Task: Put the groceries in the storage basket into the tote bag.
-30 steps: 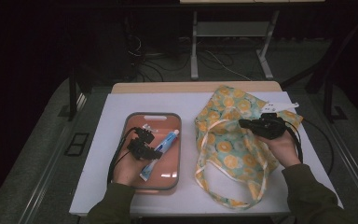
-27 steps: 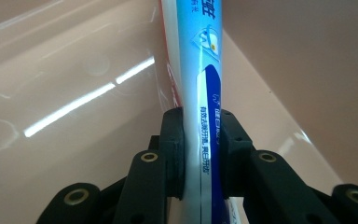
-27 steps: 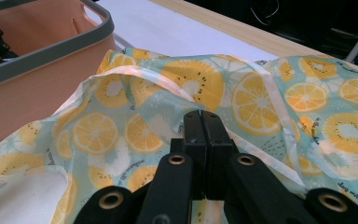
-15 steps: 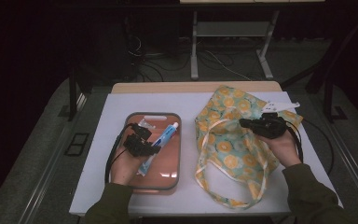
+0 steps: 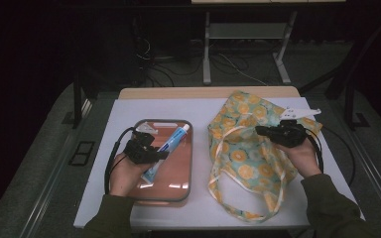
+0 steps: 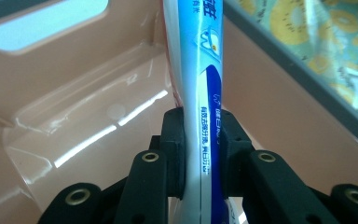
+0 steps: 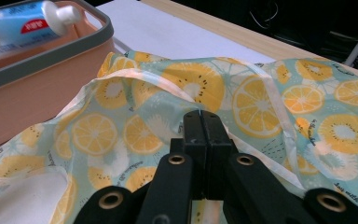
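Table [image 5: 129,106] with a white top and a wooden strip along its far edge. Directly on it: a pink tray [image 5: 177,188] with a grey rim, on the left part, and a fruit-print cloth bag [image 5: 248,148] lying flat just right of the tray, close beside it. Bag's handles [image 5: 238,206] trail from it toward the table's near edge, near the tray's near right corner.

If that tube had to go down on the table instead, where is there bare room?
Bare white table lies behind the tray and the bag, another patch at the front edge between them, and a narrow strip left of the tray. The right half is crowded by the bag; the toothpaste and left gripper occupy the tray.
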A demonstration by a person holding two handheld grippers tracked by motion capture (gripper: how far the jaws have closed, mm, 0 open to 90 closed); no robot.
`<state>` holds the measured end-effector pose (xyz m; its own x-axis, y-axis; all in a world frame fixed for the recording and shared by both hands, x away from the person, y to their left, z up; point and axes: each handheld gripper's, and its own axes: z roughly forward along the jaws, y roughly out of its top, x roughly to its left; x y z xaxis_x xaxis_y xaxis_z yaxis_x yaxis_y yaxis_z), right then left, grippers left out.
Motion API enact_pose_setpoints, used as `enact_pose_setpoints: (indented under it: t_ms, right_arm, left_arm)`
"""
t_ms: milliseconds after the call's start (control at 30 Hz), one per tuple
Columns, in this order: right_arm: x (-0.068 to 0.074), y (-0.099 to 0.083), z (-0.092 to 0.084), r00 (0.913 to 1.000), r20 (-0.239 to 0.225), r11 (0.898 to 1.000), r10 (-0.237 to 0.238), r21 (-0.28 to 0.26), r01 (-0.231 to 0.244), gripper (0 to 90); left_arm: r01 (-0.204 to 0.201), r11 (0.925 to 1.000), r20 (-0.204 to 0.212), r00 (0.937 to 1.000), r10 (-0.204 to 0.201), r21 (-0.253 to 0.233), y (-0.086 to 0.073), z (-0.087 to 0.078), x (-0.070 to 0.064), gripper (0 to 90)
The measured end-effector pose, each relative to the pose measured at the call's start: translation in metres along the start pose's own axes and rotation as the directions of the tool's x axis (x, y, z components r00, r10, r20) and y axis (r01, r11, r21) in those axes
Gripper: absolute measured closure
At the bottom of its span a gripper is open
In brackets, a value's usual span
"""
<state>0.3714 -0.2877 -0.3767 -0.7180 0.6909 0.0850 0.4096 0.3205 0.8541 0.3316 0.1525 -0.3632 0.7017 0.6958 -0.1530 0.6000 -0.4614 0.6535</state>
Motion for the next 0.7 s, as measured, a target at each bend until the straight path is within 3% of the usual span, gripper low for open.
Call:
enact_pose_setpoints:
  t_ms: [333,700]
  right_arm:
    - [-0.002,-0.001,0.0,1.0,-0.003,1.0,0.007,-0.001,-0.007,89.8]
    - [-0.003,0.0,-0.002,0.9999,-0.002,1.0,0.011,-0.008,-0.011,89.8]
  left_arm:
    - [-0.068,0.9972,0.079,0.9944,0.07,-0.03,0.017,-0.001,-0.019,75.1]
    - [-0.14,0.9881,0.159,0.976,0.149,-0.063,0.045,0.009,-0.051,75.2]
